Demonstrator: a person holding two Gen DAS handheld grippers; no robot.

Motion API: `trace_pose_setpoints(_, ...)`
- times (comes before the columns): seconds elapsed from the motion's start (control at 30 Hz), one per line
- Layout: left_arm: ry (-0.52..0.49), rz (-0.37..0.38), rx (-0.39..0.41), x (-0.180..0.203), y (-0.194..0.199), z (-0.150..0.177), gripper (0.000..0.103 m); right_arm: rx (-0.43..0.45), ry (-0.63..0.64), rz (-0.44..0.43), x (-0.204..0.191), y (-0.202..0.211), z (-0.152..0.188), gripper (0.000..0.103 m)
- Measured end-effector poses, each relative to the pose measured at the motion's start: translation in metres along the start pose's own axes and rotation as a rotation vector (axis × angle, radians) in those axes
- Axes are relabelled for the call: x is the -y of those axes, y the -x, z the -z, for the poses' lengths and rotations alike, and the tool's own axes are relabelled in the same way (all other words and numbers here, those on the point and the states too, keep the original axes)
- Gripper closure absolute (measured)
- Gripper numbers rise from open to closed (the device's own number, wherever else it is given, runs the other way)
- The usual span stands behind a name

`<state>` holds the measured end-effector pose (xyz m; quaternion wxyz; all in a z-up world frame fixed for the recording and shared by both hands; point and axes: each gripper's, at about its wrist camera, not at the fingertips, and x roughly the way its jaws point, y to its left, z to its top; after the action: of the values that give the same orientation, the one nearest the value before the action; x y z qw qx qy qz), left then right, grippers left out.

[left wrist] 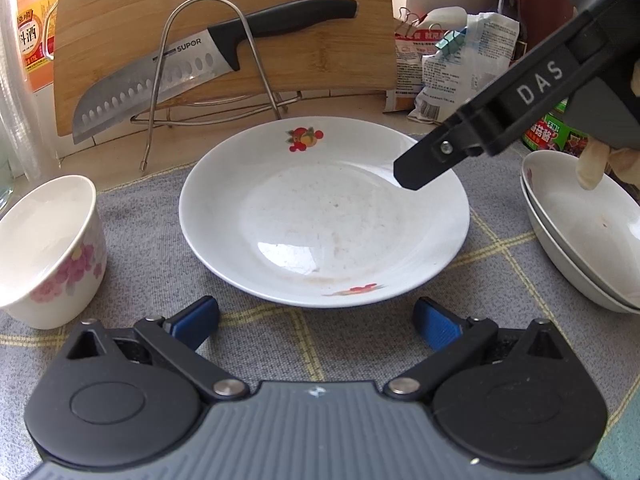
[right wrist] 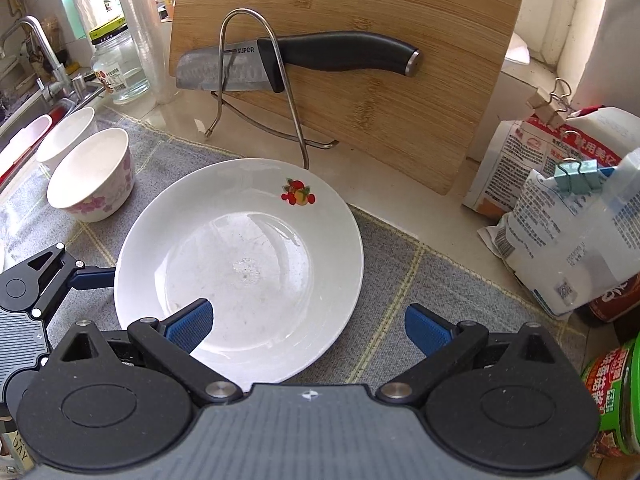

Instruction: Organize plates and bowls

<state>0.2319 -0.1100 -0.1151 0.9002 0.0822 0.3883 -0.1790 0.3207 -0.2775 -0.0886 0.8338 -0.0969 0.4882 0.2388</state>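
The fruit-patterned white plate [right wrist: 240, 272] lies flat on the grey checked cloth [right wrist: 420, 280] covering the tabletop, between a floral bowl [right wrist: 94, 176] and two stacked plates [left wrist: 588, 232]. Glazed ceramic, it looks stiff, slick, fairly heavy and breakable; its raised rim seems the only place to pinch. The right gripper [right wrist: 308, 330] has its fingers apart over the near rim. The left gripper [left wrist: 316, 322] is spread wide and empty beside it.
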Motion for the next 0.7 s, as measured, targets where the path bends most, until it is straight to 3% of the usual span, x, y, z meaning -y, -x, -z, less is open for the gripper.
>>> trace_pose_setpoints(0.7, -0.013, 0.009, -0.012, -0.001, -0.004, -0.005, 0.0, -0.104, -0.01, -0.107, 0.007, -0.055, -0.029, 0.0)
